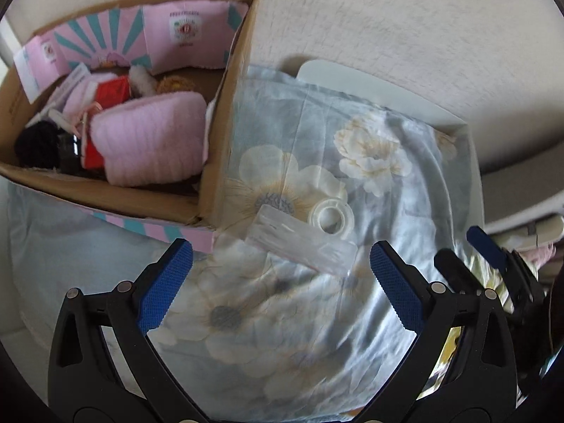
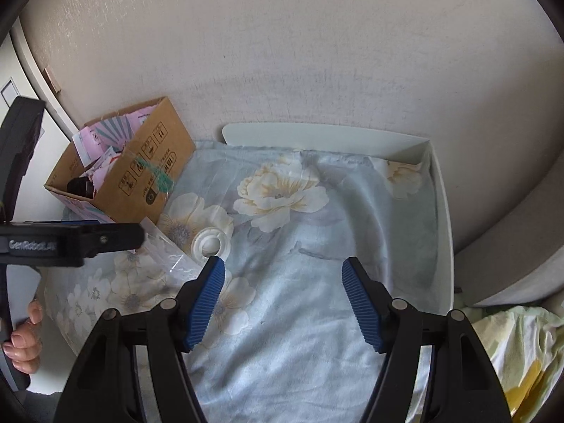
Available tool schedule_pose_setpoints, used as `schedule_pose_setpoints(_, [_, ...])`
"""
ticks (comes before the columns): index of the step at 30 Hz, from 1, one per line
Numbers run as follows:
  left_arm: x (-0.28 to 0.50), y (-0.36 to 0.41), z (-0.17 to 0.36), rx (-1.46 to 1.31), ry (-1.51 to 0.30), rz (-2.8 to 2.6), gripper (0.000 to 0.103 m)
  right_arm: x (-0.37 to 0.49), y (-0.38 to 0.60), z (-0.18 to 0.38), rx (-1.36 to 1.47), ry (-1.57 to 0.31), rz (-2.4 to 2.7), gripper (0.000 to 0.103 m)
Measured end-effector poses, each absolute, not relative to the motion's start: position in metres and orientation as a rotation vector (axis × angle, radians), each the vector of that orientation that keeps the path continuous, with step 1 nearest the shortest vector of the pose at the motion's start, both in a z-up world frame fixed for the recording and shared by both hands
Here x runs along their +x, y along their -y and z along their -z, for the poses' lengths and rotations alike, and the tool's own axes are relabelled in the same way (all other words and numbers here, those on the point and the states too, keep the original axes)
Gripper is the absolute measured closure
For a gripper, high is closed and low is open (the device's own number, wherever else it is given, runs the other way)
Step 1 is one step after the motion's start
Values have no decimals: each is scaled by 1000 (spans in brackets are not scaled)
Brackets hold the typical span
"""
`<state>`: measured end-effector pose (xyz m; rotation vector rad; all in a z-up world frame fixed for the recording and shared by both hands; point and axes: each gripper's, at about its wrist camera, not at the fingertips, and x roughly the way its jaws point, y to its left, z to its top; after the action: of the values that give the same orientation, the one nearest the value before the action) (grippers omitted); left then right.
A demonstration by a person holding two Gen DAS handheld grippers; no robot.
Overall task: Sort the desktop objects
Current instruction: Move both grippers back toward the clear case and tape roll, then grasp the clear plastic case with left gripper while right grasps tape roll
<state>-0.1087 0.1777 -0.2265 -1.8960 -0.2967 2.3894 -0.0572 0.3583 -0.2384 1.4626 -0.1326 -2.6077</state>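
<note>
A clear plastic case and a roll of clear tape lie side by side on a pale blue floral cloth. My left gripper hangs open just above the case, which lies at its fingertips with nothing between the pads. A cardboard box to the left holds pink plush items and other soft things. In the right wrist view my right gripper stands open over bare cloth, the tape roll and the case just left of it. The left gripper reaches in over the case.
The cloth covers a white tray with a raised rim against a beige wall. The cardboard box stands at the tray's far left corner. A person's hand holds the left gripper's handle. Crumpled yellow-green fabric lies off the tray's right side.
</note>
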Motion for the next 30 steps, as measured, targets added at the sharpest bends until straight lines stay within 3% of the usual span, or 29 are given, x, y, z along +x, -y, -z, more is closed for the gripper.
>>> schedule_pose_setpoints(7, [-115, -170, 259, -2039, 471, -2411, 2, -73, -352, 255, 1450, 42, 2561, 38])
schedule_pose_setpoints(12, [-107, -165, 262, -2040, 486, -2430, 4, -86, -341, 266, 1424, -3, 2500, 38])
schedule_pose_setpoints(14, [-103, -164, 264, -2054, 472, -2421, 9, -92, -334, 270, 1417, -37, 2479, 38])
schedule_pose_setpoints(17, [-96, -160, 274, -2094, 525, -2360, 25, -99, -321, 277, 1403, -87, 2445, 39])
schedule_pose_setpoints(19, [-92, -154, 277, -2092, 596, -2329, 28, -101, -312, 283, 1401, -124, 2400, 51])
schedule_pose_setpoints(23, [-86, -153, 274, -2061, 570, -2331, 33, -105, -297, 296, 1421, -210, 2340, 67])
schedule_pose_setpoints(30, [-77, -147, 271, -2034, 606, -2305, 40, -114, -288, 306, 1426, -238, 2308, 71])
